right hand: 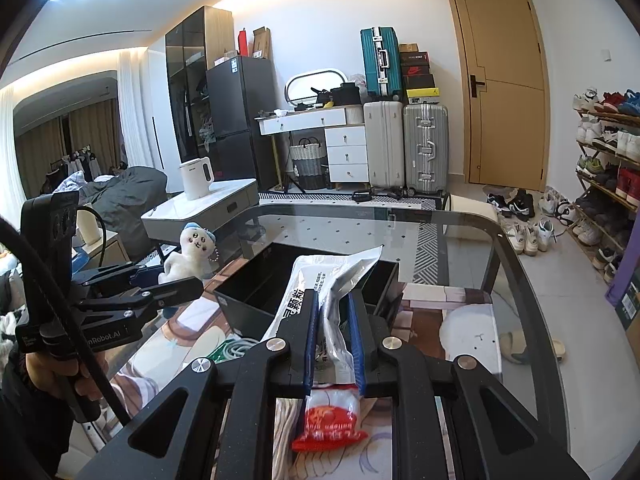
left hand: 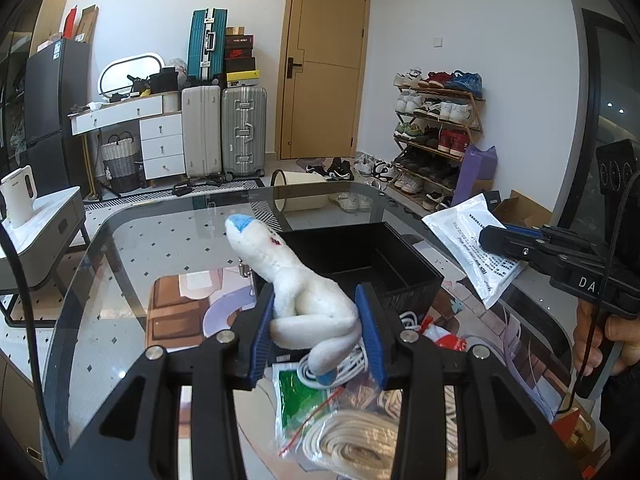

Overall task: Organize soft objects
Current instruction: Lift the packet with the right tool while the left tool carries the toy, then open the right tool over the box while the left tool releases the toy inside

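Note:
My left gripper (left hand: 320, 312) is shut on a white plush toy (left hand: 304, 292) with a blue cap, held above the glass table (left hand: 160, 232). The toy's head points up and away, toward the open black box (left hand: 360, 256) just behind it. My right gripper (right hand: 334, 320) is shut on a white and silver soft packet (right hand: 332, 280), also lifted, with the black box (right hand: 256, 280) right behind it. In the right wrist view the left gripper (right hand: 172, 280) and plush toy (right hand: 188, 252) show at the left. The right gripper and its packet (left hand: 472, 236) appear at the right of the left wrist view.
On the glass lie a coil of white rope in a bag (left hand: 352, 440), a green packet (left hand: 296, 396), a white cable (left hand: 320, 368) and a red and white packet (right hand: 328, 420). A side table with a white kettle (right hand: 196, 176) stands left; a shoe rack (left hand: 436, 128) right.

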`<state>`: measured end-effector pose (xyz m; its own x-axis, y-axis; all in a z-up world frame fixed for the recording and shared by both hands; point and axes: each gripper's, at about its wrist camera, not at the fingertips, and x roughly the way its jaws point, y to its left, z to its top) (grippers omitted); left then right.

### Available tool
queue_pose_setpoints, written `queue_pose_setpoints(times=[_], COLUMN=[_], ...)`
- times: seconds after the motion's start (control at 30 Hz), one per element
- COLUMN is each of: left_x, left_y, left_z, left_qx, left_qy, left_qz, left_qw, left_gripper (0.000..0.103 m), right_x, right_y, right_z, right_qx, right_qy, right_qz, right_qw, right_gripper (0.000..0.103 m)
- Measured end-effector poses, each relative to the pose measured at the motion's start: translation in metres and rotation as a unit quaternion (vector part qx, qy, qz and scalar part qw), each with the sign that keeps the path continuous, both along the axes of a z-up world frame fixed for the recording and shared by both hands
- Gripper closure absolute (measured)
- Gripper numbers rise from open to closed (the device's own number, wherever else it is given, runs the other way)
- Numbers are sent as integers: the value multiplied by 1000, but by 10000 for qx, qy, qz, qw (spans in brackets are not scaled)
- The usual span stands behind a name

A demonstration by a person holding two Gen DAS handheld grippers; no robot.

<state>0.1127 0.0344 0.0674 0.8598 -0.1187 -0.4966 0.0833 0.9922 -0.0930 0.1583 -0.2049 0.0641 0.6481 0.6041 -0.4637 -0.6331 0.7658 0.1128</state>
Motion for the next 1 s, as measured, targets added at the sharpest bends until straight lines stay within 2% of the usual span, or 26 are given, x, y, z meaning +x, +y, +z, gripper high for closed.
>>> queue_pose_setpoints(times=[1.0], left_x=[66], left_y=[-3], left_z=[-13], left_qx=[69], left_qy=[187], left_qz=[30], left_qw=[9998], left_gripper=[65], right_x=[57], right_y=[42], right_z=[-19], right_qx=[-309], right_qy=[217], right_qz=[76], right_qw=[9993], right_gripper=[89])
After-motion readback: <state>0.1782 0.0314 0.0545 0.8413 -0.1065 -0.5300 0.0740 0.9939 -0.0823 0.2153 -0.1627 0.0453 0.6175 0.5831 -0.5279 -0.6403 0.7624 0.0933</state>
